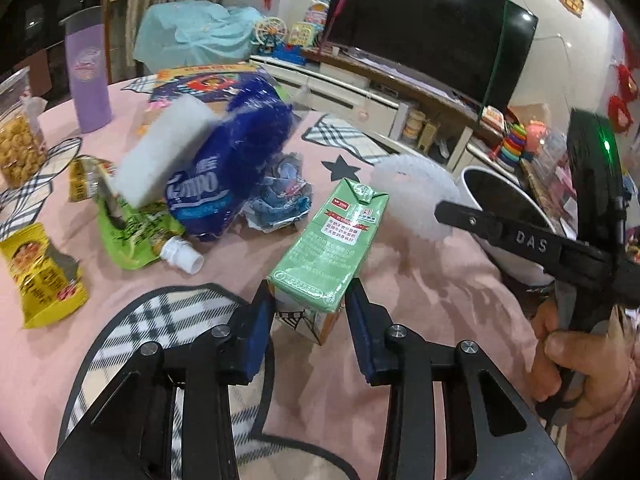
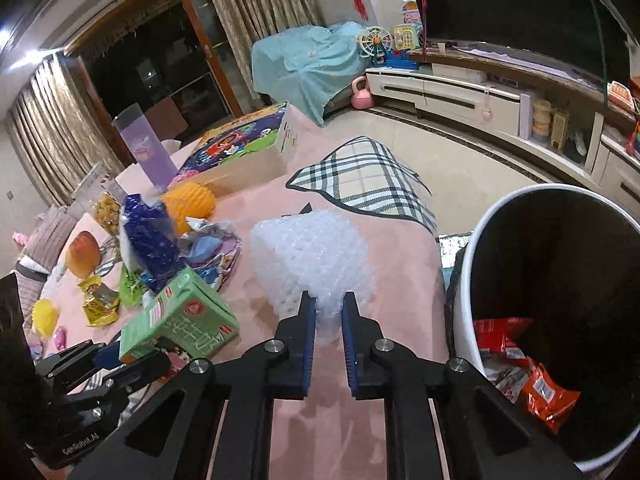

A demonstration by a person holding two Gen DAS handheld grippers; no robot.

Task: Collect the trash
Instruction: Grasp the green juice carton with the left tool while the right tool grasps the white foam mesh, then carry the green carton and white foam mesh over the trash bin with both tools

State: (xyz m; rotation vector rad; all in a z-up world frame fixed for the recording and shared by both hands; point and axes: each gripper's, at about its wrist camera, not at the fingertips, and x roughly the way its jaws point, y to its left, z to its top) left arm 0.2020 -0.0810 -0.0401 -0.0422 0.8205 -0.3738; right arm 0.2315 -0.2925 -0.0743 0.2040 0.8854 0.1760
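Green carton [image 1: 330,240] lies lengthwise between the parted left tool [image 1: 310,320]; right tool [image 2: 329,312] clamps bubble wrap [image 2: 312,256].

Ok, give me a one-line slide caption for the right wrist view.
Right gripper pinches a wad of bubble wrap over the pink table, beside the bin.

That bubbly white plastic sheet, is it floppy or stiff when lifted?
The bubble wrap probably flops: it bunches and crumples where the right tool pinches it. It likely weighs little, being thin, see-through and air-filled, and may squash rather than slip.
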